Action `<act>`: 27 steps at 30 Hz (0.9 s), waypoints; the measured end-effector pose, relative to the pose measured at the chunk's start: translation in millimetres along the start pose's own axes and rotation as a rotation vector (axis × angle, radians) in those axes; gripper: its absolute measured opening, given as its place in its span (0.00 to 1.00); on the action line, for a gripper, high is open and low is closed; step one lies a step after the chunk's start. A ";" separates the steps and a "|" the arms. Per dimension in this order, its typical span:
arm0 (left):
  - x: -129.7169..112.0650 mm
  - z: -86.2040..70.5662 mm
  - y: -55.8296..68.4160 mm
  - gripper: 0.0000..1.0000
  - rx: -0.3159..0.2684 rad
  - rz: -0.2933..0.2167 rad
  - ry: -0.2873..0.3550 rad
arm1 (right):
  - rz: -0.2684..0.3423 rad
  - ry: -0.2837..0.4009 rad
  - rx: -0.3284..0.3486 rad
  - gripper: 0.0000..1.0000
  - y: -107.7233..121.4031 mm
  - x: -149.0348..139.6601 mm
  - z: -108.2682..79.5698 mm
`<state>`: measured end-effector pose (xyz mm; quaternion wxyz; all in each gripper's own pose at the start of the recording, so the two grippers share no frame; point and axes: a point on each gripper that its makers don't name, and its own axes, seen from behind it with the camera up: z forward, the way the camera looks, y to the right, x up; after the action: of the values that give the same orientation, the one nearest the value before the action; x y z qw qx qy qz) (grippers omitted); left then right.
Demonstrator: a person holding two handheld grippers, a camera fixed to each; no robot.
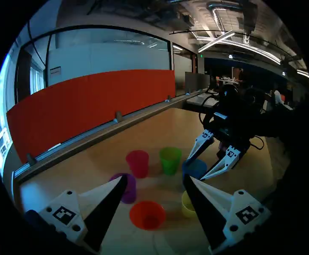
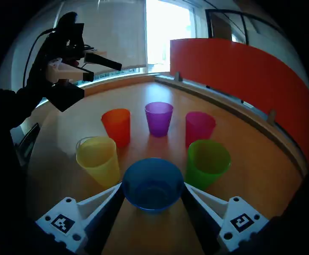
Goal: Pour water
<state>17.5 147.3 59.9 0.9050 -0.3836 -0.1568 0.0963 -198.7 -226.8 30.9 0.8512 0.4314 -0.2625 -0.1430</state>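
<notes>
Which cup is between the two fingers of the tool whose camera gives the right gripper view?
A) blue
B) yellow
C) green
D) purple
A: the blue cup sits right between the fingers of the right tool, with the yellow cup and the green cup outside them on either side.

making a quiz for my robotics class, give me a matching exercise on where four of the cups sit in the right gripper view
Things:
1. blue cup
2. yellow cup
3. purple cup
4. green cup

Places, as seen in the right gripper view:
a. far row, between the orange cup and the pink cup
b. between the fingers of the right claw
c. just right of the blue cup
d. just left of the blue cup

Pairs: 1-b, 2-d, 3-a, 4-c
</notes>
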 end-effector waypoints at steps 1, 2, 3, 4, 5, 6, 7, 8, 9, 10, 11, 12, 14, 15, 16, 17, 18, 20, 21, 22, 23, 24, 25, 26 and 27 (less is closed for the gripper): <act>-0.4 0.0 0.1 0.98 -0.001 0.000 -0.001 | 0.000 0.003 -0.001 0.91 0.5 0.3 -0.6; -0.9 -0.1 0.3 0.98 -0.002 0.000 -0.001 | 0.000 0.005 -0.003 0.91 1.1 0.5 -1.3; -1.2 -0.1 0.3 0.98 -0.002 0.000 -0.002 | 0.000 0.009 -0.004 0.91 1.6 1.4 -2.5; -1.4 0.0 0.3 0.98 -0.002 -0.001 -0.002 | -0.001 0.014 -0.006 0.91 2.2 2.6 -4.1; -1.6 0.1 0.3 0.98 -0.003 -0.001 -0.002 | -0.001 0.020 -0.008 0.91 2.9 4.0 -6.0; -1.6 0.4 0.3 0.98 -0.003 -0.001 -0.003 | -0.002 0.025 -0.010 0.91 3.4 5.8 -8.1; -1.4 0.9 0.5 0.98 -0.004 -0.002 -0.003 | -0.002 0.029 -0.012 0.91 3.8 8.0 -10.6; -1.2 1.5 0.6 0.98 -0.004 -0.003 -0.004 | -0.002 0.035 -0.014 0.91 4.3 10.5 -13.4; -1.0 2.0 1.1 0.98 -0.005 -0.003 -0.005 | -0.003 0.041 -0.016 0.91 4.3 13.6 -16.3; -0.7 2.5 1.9 0.98 -0.007 -0.004 -0.005 | -0.004 0.049 -0.018 0.91 4.0 17.4 -19.5; -0.4 3.0 2.7 0.98 -0.009 -0.004 -0.006 | -0.006 0.058 -0.021 0.91 3.6 21.7 -23.0; 0.0 3.3 3.4 0.98 -0.010 -0.003 -0.006 | -0.006 0.067 -0.022 0.91 3.3 25.5 -26.6; 0.7 3.8 4.9 0.98 -0.012 -0.001 -0.007 | -0.006 0.087 -0.026 0.91 2.7 33.6 -34.6; 1.0 4.0 5.2 0.98 -0.012 0.000 -0.008 | -0.005 0.096 -0.028 0.91 2.7 36.8 -38.3; 1.2 4.2 5.4 0.98 -0.012 0.000 -0.010 | -0.004 0.104 -0.031 0.91 2.8 39.7 -42.0; 1.5 4.3 5.5 0.98 -0.012 0.001 -0.012 | -0.002 0.112 -0.033 0.91 2.9 42.8 -46.2; 1.4 4.6 5.5 0.98 -0.012 -0.001 -0.014 | -0.001 0.120 -0.035 0.91 3.1 45.7 -49.9; 1.0 5.2 5.4 0.98 -0.010 -0.005 -0.018 | 0.001 0.137 -0.041 0.91 3.7 51.9 -57.8; 1.0 5.6 5.4 0.98 -0.010 -0.006 -0.020 | 0.001 0.145 -0.045 0.91 3.9 54.9 -61.4; 1.2 5.9 5.4 0.98 -0.009 -0.007 -0.021 | 0.000 0.154 -0.048 0.91 4.1 58.0 -64.9; 1.5 6.2 5.4 0.98 -0.009 -0.008 -0.022 | -0.001 0.164 -0.053 0.91 4.2 61.6 -68.9; 2.1 6.5 5.6 0.98 -0.009 -0.008 -0.023 | -0.003 0.173 -0.056 0.91 4.2 64.6 -72.3; 2.8 6.8 5.8 0.98 -0.010 -0.007 -0.023 | -0.005 0.183 -0.060 0.91 4.1 67.6 -75.5; 3.7 7.1 6.1 0.98 -0.010 -0.006 -0.024 | -0.007 0.193 -0.064 0.91 3.9 71.0 -79.2; 4.2 7.6 6.8 0.98 -0.013 -0.006 -0.025 | -0.010 0.201 -0.067 0.91 3.7 73.6 -82.1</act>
<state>18.4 158.3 60.8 0.9008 -0.3876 -0.1697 0.0976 -91.4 -205.0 17.5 0.8866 0.4160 -0.1686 -0.1118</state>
